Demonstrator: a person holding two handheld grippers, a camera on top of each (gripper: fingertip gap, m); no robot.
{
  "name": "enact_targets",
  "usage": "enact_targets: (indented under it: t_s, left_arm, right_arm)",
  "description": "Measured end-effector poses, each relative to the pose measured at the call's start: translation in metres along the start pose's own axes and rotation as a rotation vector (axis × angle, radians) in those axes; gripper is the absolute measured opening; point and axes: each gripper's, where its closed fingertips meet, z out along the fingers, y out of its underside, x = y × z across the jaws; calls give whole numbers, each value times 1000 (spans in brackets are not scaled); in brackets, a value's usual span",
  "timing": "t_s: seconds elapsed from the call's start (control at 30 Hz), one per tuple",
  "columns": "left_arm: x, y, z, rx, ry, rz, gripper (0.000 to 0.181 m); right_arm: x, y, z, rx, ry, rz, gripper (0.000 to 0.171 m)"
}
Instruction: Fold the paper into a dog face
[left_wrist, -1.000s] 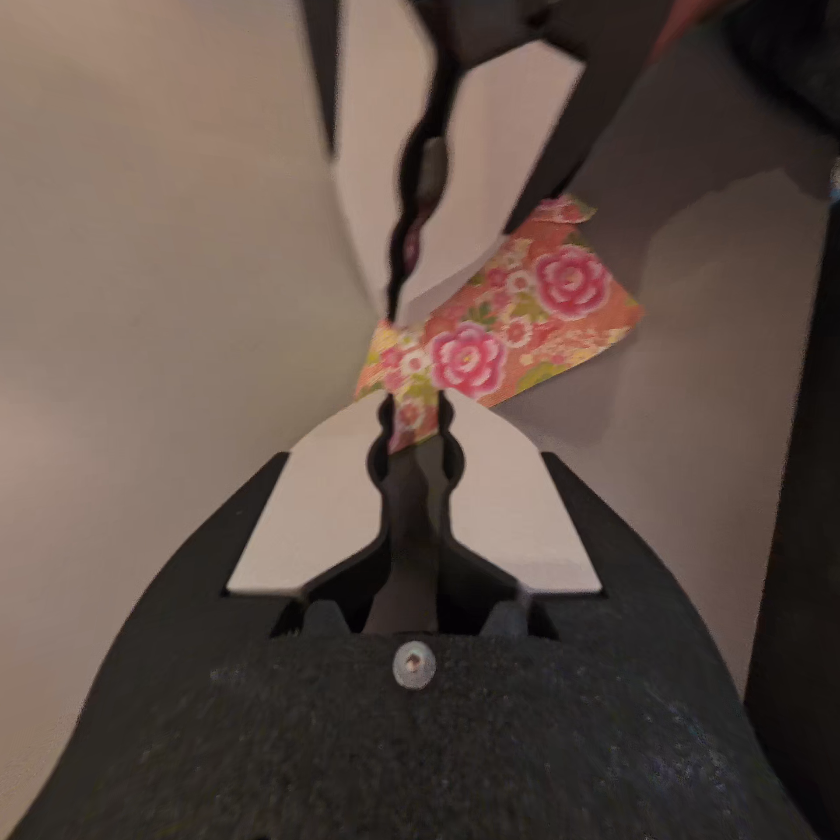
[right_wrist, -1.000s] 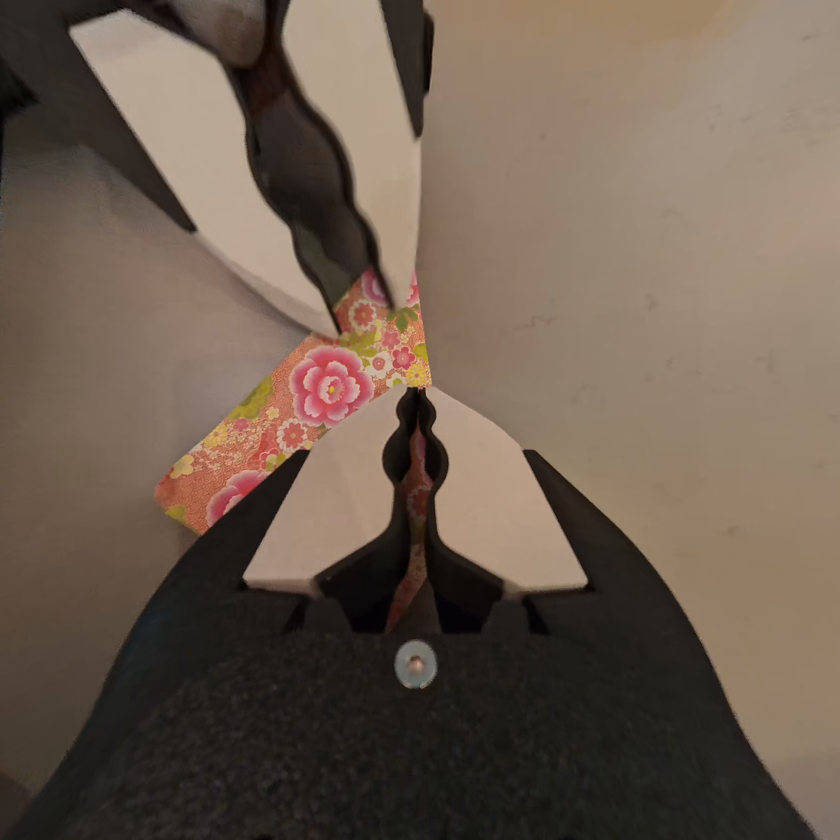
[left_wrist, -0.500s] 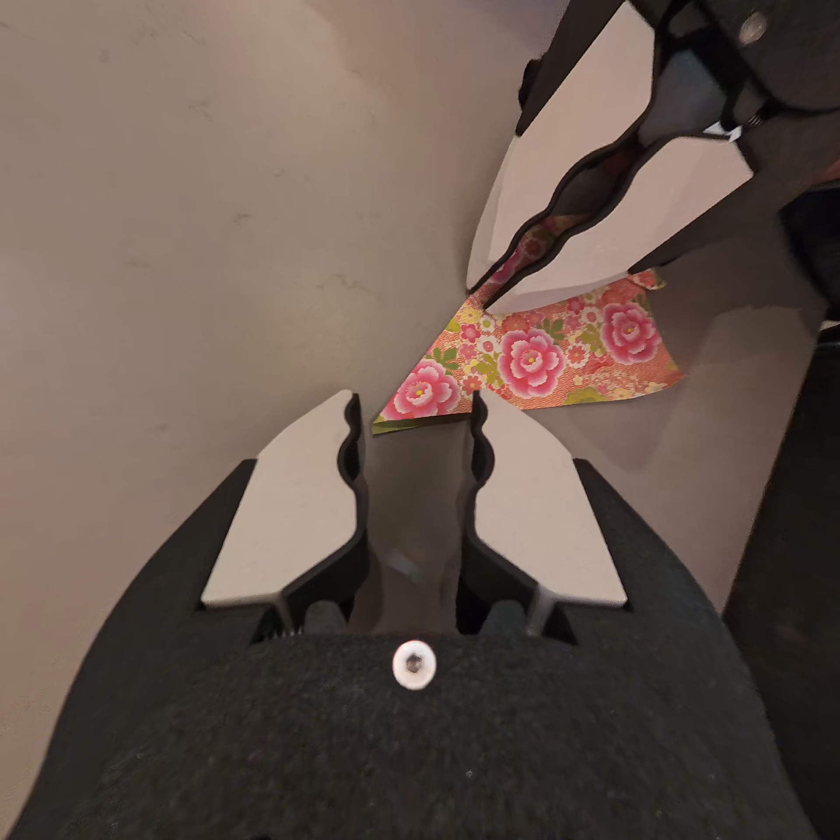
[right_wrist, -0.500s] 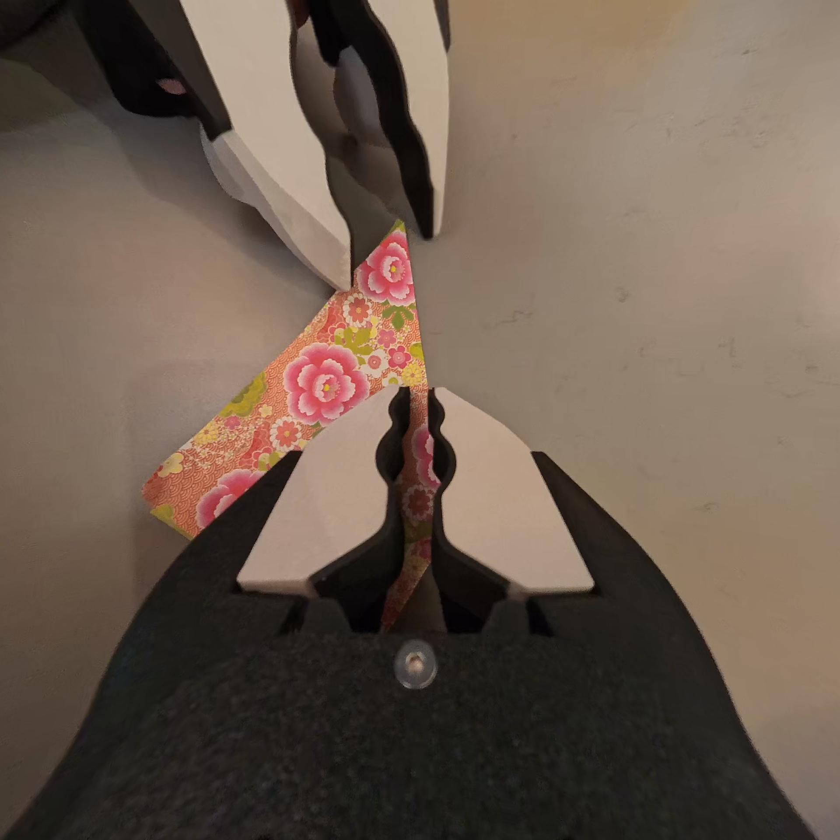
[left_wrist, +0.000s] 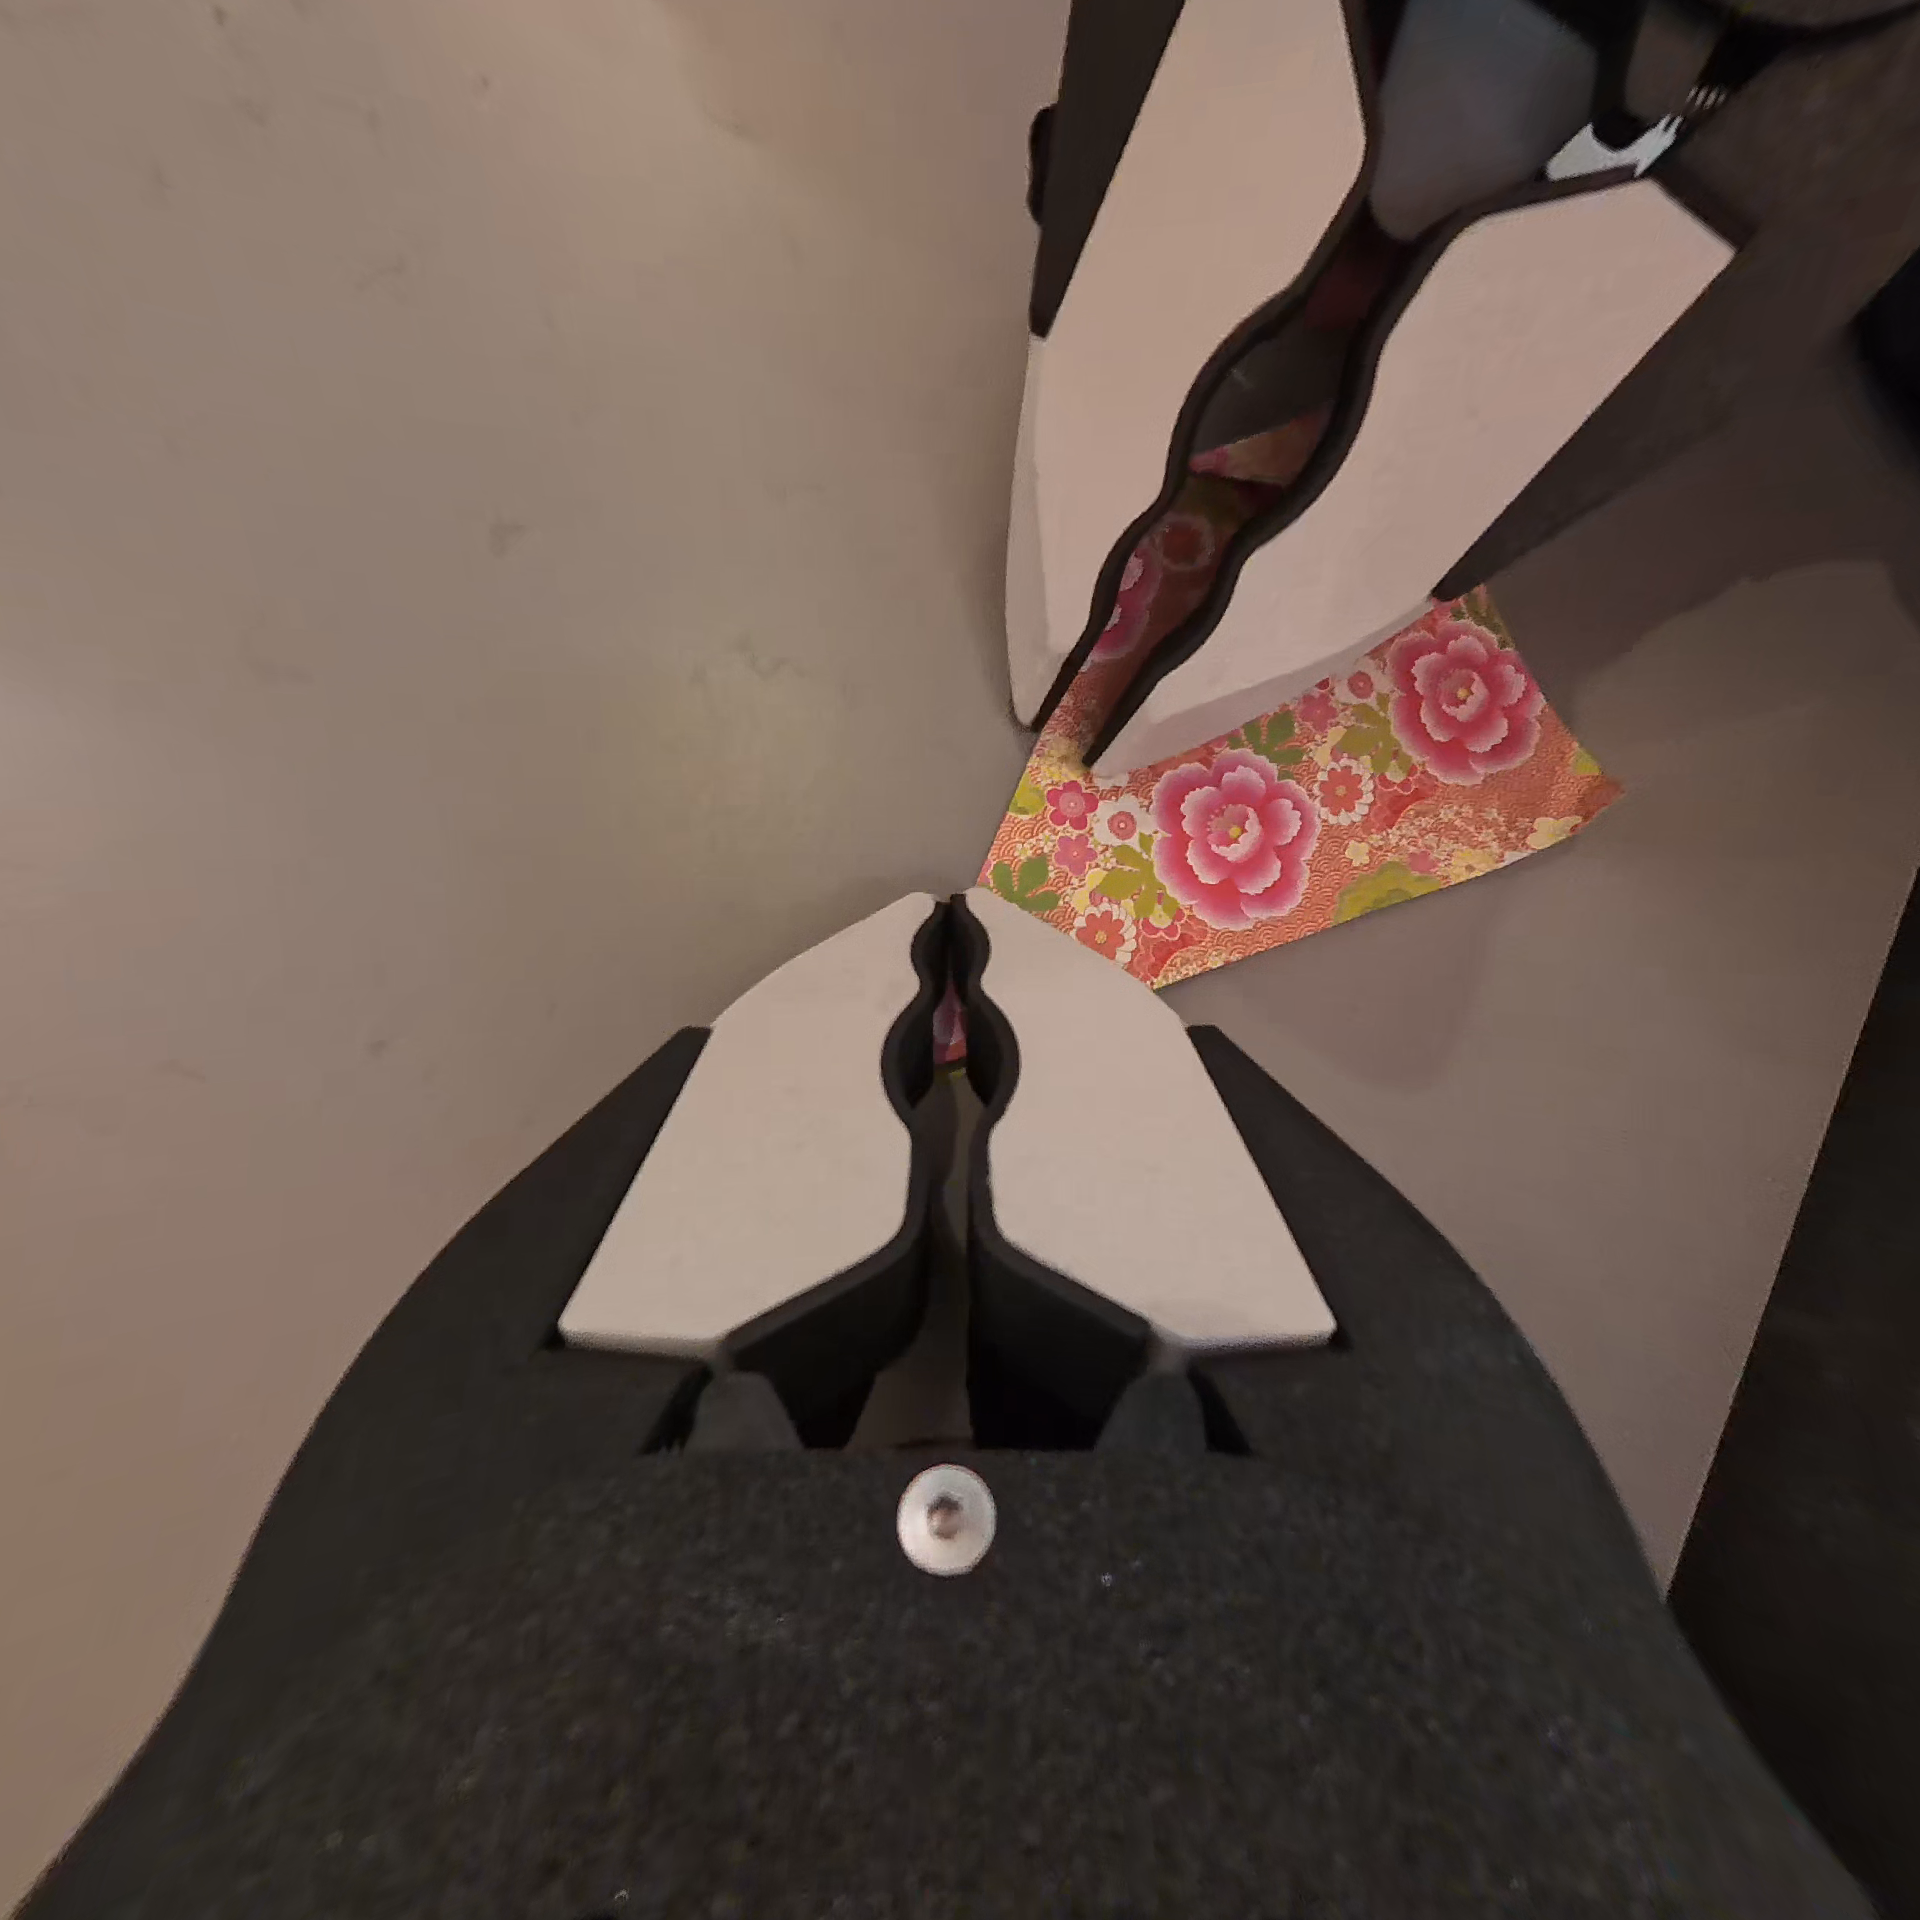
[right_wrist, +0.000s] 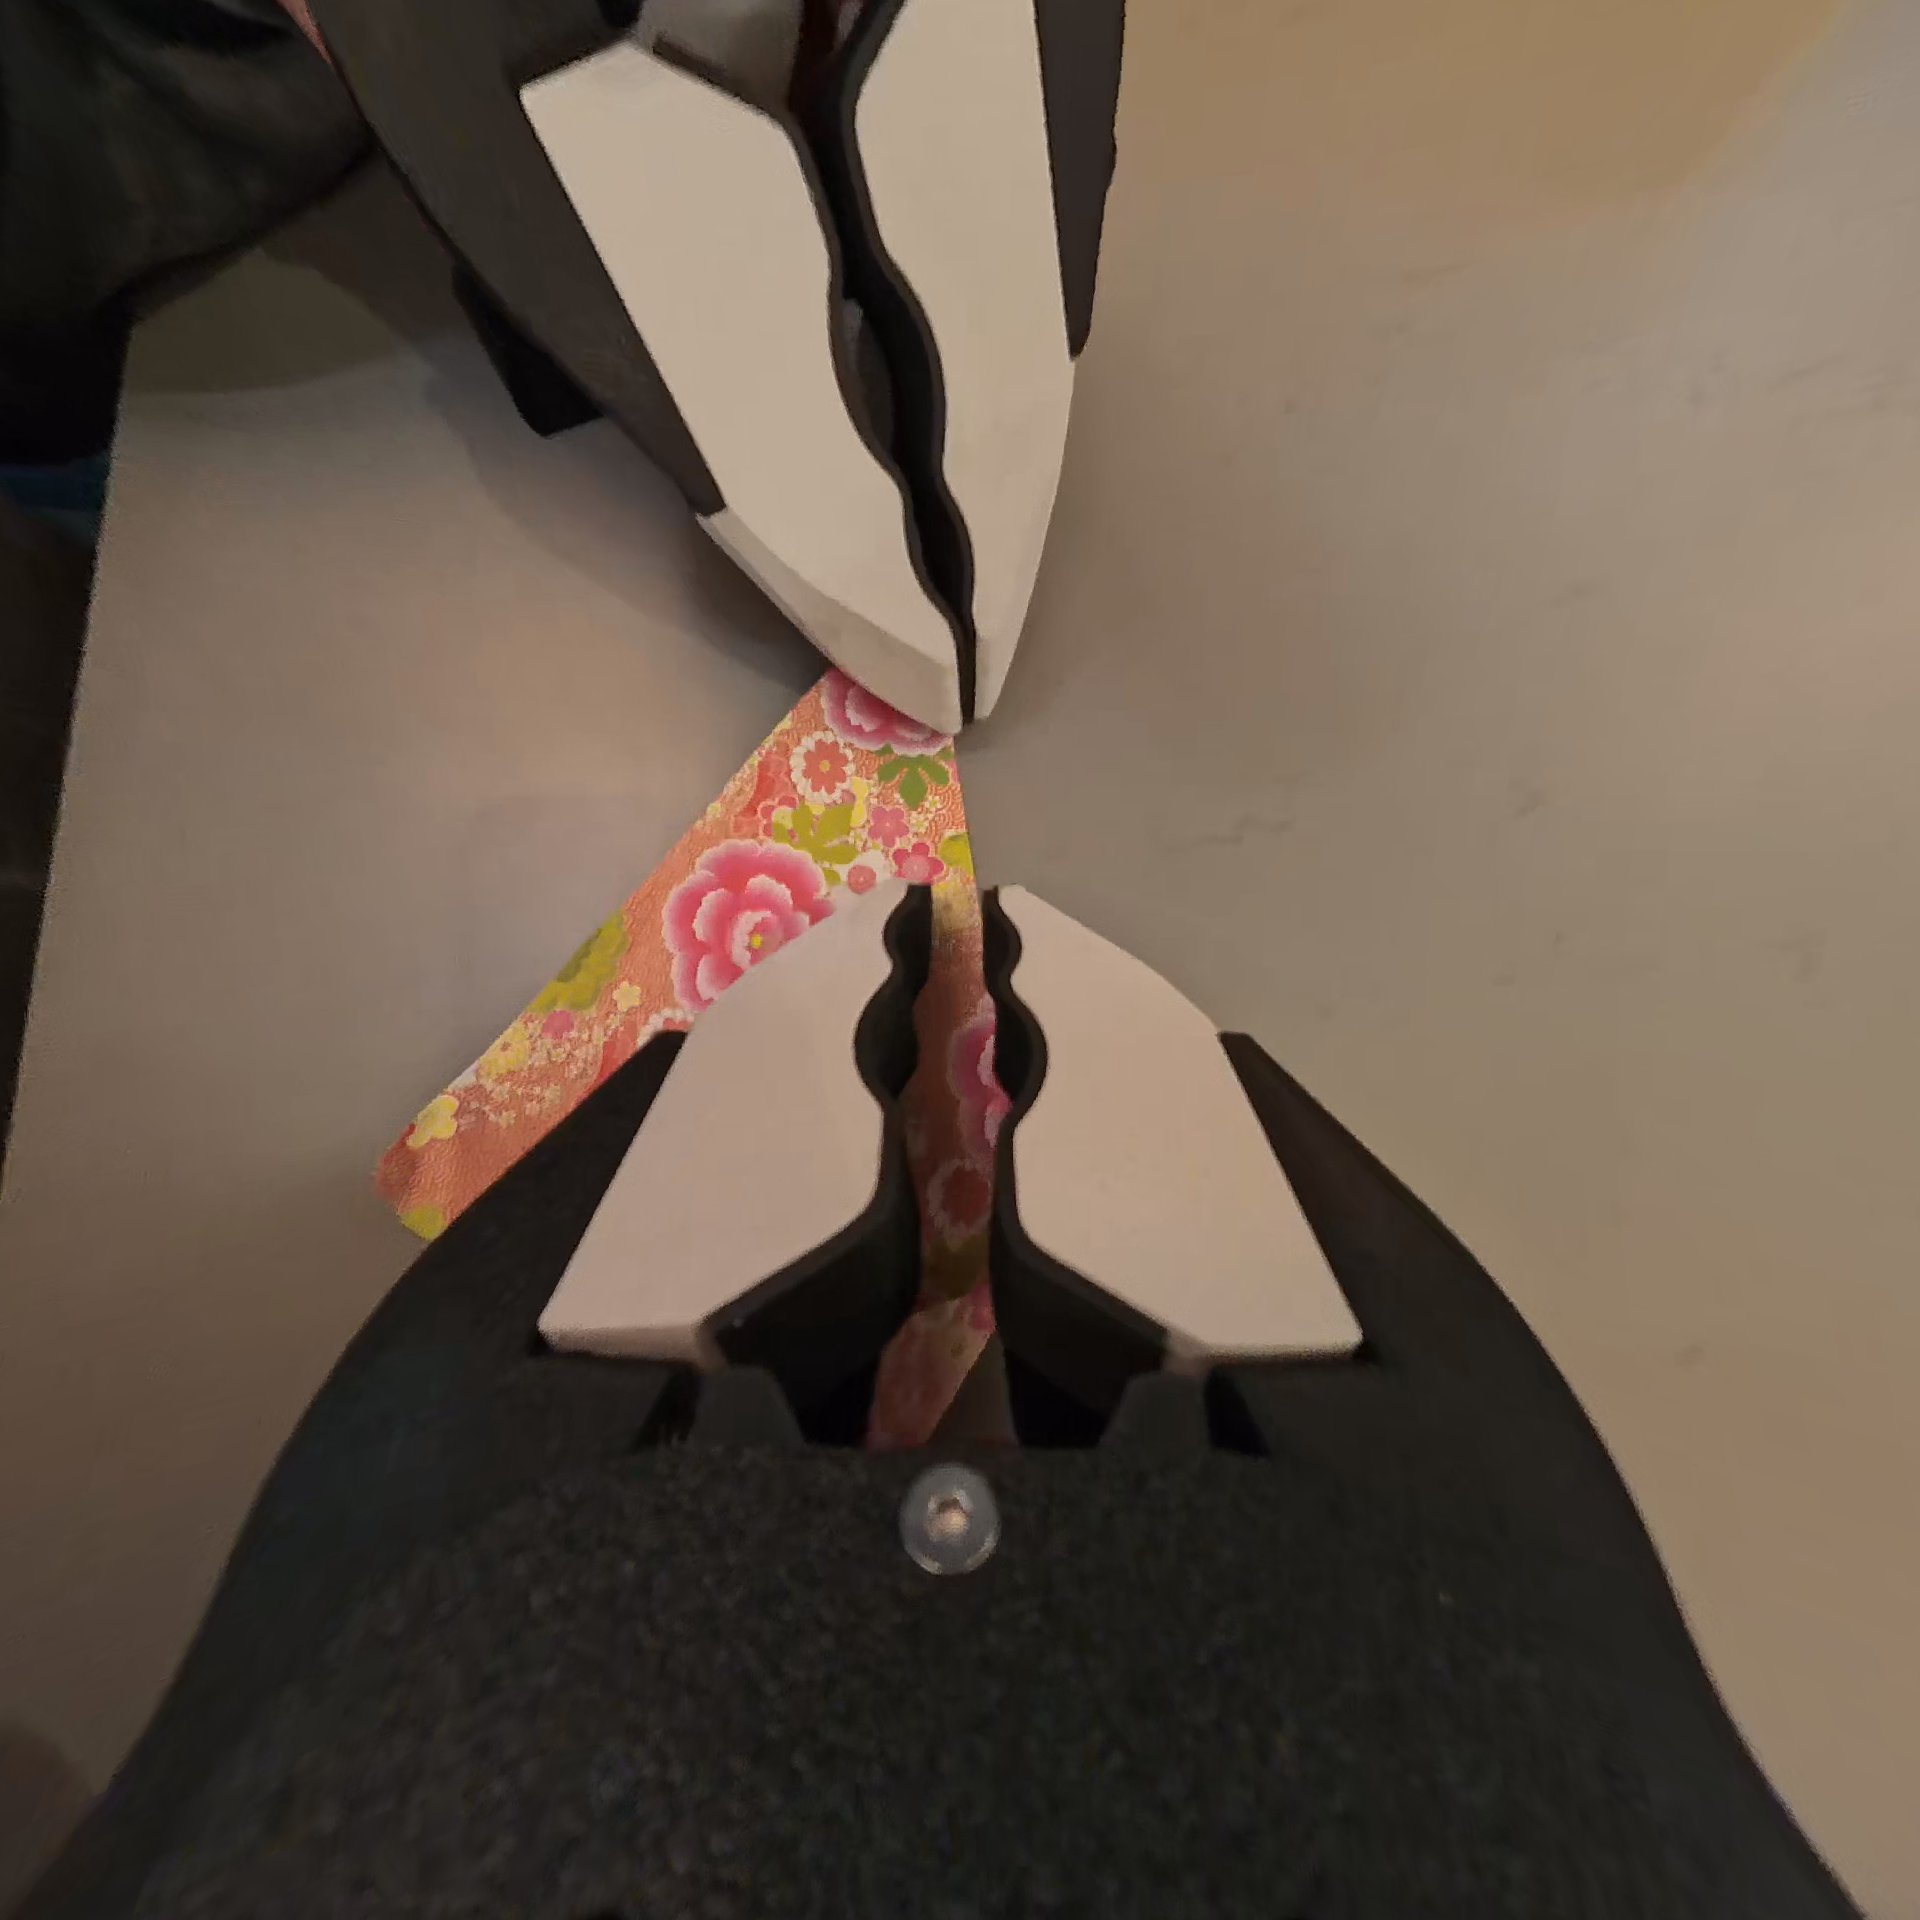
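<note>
The folded floral paper (left_wrist: 1247, 831), orange with pink flowers, lies low over the beige table. In the left wrist view my left gripper (left_wrist: 951, 914) is shut on the paper's near corner, and a sliver of paper shows between the jaws. My right gripper (left_wrist: 1070, 738) comes in from the upper right, shut on the paper's far edge. In the right wrist view the paper (right_wrist: 748, 914) runs between the jaws of my right gripper (right_wrist: 956, 904). The left gripper (right_wrist: 961, 707) pinches the paper's tip from above. Both grippers hide part of the paper.
The beige table (left_wrist: 416, 623) spreads to the left in the left wrist view and to the right (right_wrist: 1455, 727) in the right wrist view. A dark upright edge (left_wrist: 1818, 1351) stands at the right. Dark fabric (right_wrist: 156, 208) fills the upper left corner. The tips of both grippers are at nearly the same place.
Half a second ago my left gripper was open beside the paper's corner; now it is shut on that corner again. My right gripper has kept its hold on the paper.
</note>
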Motion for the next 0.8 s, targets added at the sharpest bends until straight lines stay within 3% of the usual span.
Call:
enact_targets:
  t_s: [0.3,0.4,0.53,0.8]
  left_arm:
    - [-2,1,-2,-1,-14,-2,1]
    - [-5,2,-15,18,-31,-51,23]
    - [-5,12,-30,43,-30,-138,27]
    - [4,14,-17,42,-9,-194,31]
  right_arm:
    - [-2,-1,7,-20,-14,-37,10]
    - [-2,-1,7,-19,-3,-39,10]
    - [-2,-1,7,-4,42,-53,8]
    - [-3,-1,7,-15,108,-67,0]
